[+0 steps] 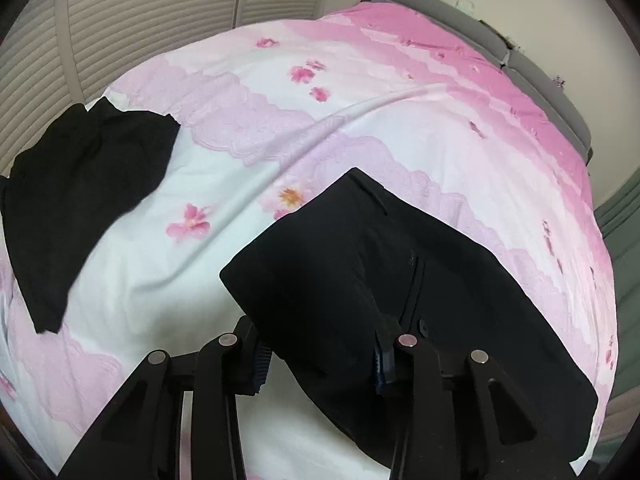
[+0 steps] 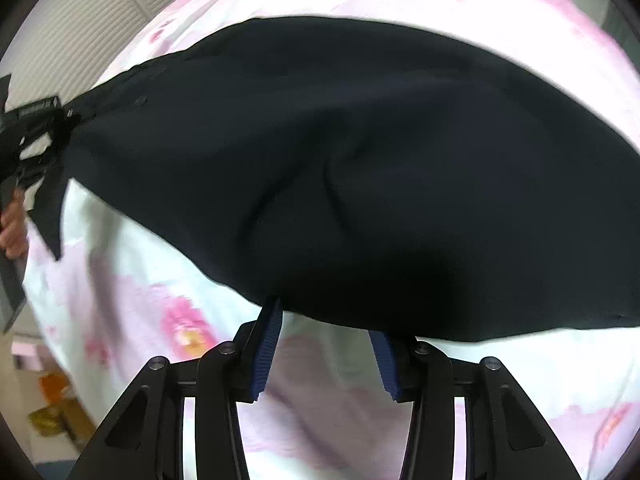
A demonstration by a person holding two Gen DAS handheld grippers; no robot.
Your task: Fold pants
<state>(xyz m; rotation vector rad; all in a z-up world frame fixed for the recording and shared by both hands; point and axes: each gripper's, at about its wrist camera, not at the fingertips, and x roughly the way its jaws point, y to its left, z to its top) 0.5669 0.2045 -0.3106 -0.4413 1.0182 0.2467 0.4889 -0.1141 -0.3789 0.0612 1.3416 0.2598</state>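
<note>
Dark navy pants [image 1: 360, 280] lie folded on a pink floral bedsheet [image 1: 360, 100]. One end rises into my left gripper [image 1: 320, 344], and the cloth fills the gap between its blue pads [image 1: 260, 368], which are shut on it. In the right wrist view the pants [image 2: 360, 160] stretch leftward to that left gripper [image 2: 68, 128], held by a person's hand [image 2: 14, 224]. My right gripper [image 2: 326, 320] is open at the near edge of the pants. The hem covers its fingertips [image 2: 274, 320], and bare sheet shows between the pads.
A second black garment [image 1: 80, 200] lies at the bed's left edge. A grey headboard [image 1: 520, 60] runs along the far right, with louvred doors [image 1: 120, 20] behind the bed. Yellow and orange items [image 2: 52, 420] sit on the floor beside the bed.
</note>
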